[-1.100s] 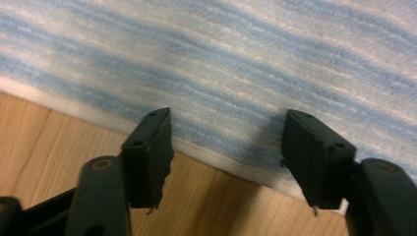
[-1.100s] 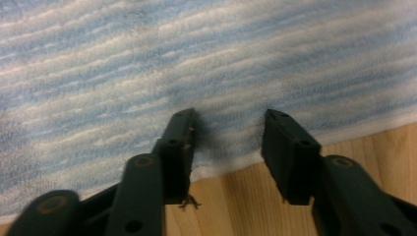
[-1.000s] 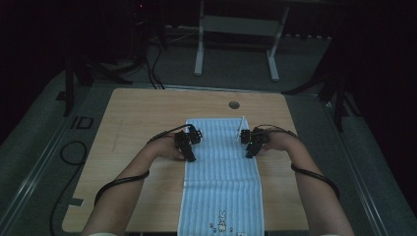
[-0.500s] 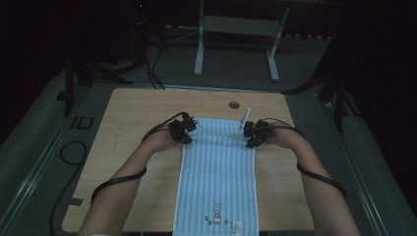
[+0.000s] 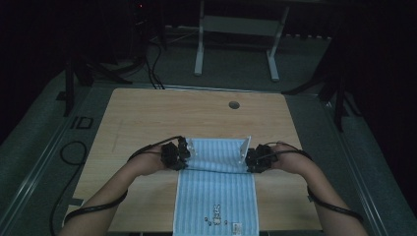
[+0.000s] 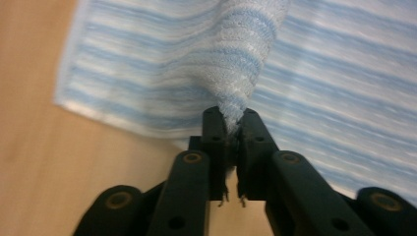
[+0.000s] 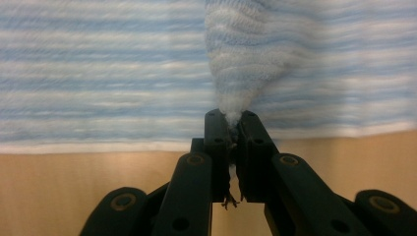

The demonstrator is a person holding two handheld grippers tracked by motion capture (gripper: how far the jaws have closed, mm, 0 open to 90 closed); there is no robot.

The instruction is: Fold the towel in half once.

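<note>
A blue-and-white striped towel (image 5: pixel 216 196) lies lengthwise on the wooden table (image 5: pixel 147 113), reaching the near edge. My left gripper (image 5: pixel 188 151) is shut on the towel's far left corner and my right gripper (image 5: pixel 245 158) on its far right corner. Both corners are raised off the table, and the far edge stands up between them over the rest of the cloth. In the left gripper view the jaws of the left gripper (image 6: pixel 232 122) pinch a bunched point of towel (image 6: pixel 255 54). The right gripper (image 7: pixel 230 120) pinches a peak of towel (image 7: pixel 241 64) the same way.
A round cable hole (image 5: pixel 234 104) sits in the far part of the table. The towel has a small printed figure (image 5: pixel 216 212) and a tag (image 5: pixel 238 227) near the front edge. Beyond the table stand a white frame's legs (image 5: pixel 199 49) and floor cables (image 5: pixel 153 64).
Both grippers reached the towel's far corners, closed on them, then rose and came back toward the person. The towel's far edge has come with them and now stands folded up.
</note>
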